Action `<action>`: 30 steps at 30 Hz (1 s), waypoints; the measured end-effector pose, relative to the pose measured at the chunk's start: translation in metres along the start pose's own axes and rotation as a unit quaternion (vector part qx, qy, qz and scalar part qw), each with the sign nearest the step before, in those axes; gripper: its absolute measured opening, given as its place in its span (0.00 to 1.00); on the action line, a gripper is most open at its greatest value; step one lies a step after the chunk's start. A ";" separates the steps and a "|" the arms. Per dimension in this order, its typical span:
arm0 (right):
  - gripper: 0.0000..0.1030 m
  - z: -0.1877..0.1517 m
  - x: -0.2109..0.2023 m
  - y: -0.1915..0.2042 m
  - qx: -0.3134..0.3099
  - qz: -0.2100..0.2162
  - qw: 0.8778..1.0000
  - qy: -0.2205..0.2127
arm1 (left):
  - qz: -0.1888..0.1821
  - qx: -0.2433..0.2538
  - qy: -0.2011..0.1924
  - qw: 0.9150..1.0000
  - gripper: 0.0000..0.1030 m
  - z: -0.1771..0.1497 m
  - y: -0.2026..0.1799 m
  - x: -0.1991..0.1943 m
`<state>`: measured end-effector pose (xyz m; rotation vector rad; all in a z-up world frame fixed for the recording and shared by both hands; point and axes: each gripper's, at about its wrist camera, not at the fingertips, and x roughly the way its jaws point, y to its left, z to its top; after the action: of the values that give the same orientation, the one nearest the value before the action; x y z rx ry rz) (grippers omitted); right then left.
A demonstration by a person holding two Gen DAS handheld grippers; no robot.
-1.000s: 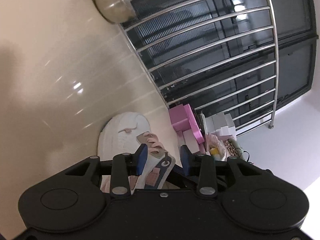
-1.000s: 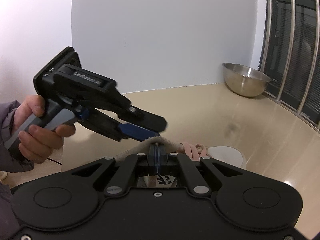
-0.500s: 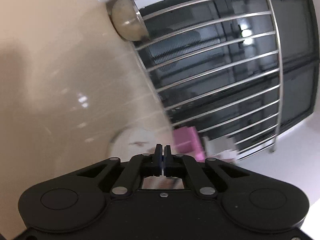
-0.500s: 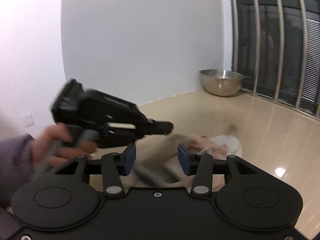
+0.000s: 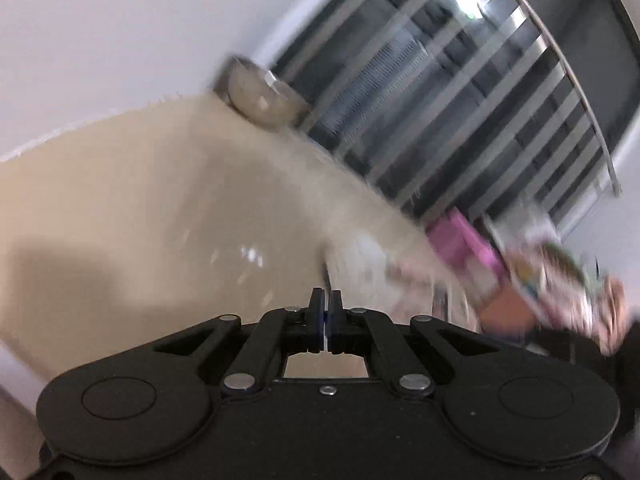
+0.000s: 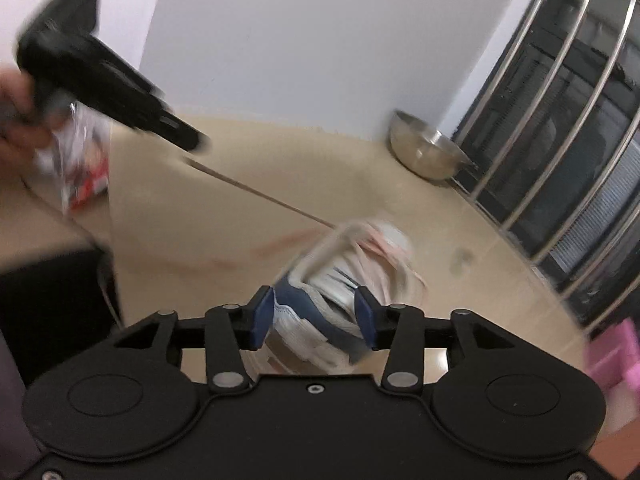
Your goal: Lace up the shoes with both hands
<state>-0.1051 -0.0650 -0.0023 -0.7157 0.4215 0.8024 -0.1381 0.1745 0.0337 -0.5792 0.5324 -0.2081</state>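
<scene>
From my right wrist feed the shoe (image 6: 340,276) is motion-smeared, its heel hidden behind my gripper body. The hand (image 6: 18,120) at left edge is cut off; the red-white packet (image 6: 82,168) is unreadable.

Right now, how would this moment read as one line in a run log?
left hand-held gripper: shut on taut shoelace | right hand-held gripper: open around sneaker | lacing unfinished

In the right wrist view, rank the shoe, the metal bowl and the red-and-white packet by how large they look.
1. shoe, though it is nearest the camera.
2. and 3. metal bowl and red-and-white packet: they look alike, and the packet is blurred and partly hidden, so unranked.
</scene>
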 end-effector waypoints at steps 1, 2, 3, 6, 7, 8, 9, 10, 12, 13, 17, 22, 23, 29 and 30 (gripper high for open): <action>0.48 -0.006 -0.005 -0.011 -0.007 -0.007 1.000 0.012 | -0.005 0.018 0.014 1.000 0.01 -0.005 -0.009 0.003; 0.50 -0.007 -0.005 -0.012 -0.018 -0.015 1.000 0.019 | -0.015 0.034 0.020 0.999 0.03 -0.007 -0.019 0.006; 0.49 -0.008 -0.006 -0.013 -0.030 -0.022 0.999 0.025 | -0.024 0.050 0.027 0.998 0.11 -0.009 -0.028 0.010; 0.51 -0.011 -0.006 -0.003 -0.038 -0.046 0.998 0.015 | -0.052 0.109 -0.006 0.993 0.67 -0.007 -0.066 0.021; 0.52 -0.012 -0.006 0.001 -0.035 -0.054 0.998 0.010 | -0.056 0.141 -0.024 0.988 0.65 -0.004 -0.082 0.029; 0.55 -0.015 -0.006 0.004 -0.028 -0.061 0.998 0.003 | -0.058 0.175 -0.038 0.982 0.64 -0.002 -0.098 0.039; 0.55 -0.017 -0.007 0.007 -0.022 -0.068 0.997 -0.004 | -0.063 0.197 -0.046 0.977 0.53 -0.001 -0.110 0.048; 0.55 -0.019 -0.007 0.010 -0.015 -0.075 0.997 -0.011 | -0.072 0.201 -0.041 0.976 0.42 0.001 -0.117 0.060; 0.55 -0.021 -0.008 0.009 0.002 -0.083 0.996 -0.021 | -0.080 0.193 -0.021 0.978 0.30 0.008 -0.123 0.083; 0.55 -0.021 -0.009 0.009 0.012 -0.087 0.996 -0.027 | -0.078 0.182 -0.011 0.980 0.26 0.009 -0.121 0.092; 0.53 -0.025 -0.011 0.005 0.033 -0.093 0.994 -0.041 | -0.083 0.131 0.018 0.988 0.21 0.008 -0.107 0.110; 0.53 -0.029 -0.005 -0.004 0.051 -0.088 0.993 -0.057 | -0.120 0.017 0.052 0.991 0.04 0.006 -0.073 0.122; 0.53 -0.029 -0.003 -0.005 0.054 -0.087 0.993 -0.059 | -0.128 -0.002 0.053 0.990 0.02 0.005 -0.066 0.121; 0.52 -0.028 0.001 -0.004 0.076 -0.094 0.991 -0.062 | -0.080 -0.055 0.022 0.995 0.00 -0.002 -0.040 0.083; 0.52 -0.028 0.001 -0.004 0.082 -0.097 0.990 -0.062 | -0.065 -0.061 0.015 0.996 0.00 -0.005 -0.034 0.071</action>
<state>-0.1038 -0.0864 -0.0208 -0.5414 0.2957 0.6175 -0.0825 0.1205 0.0198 -0.7318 0.5387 -0.3099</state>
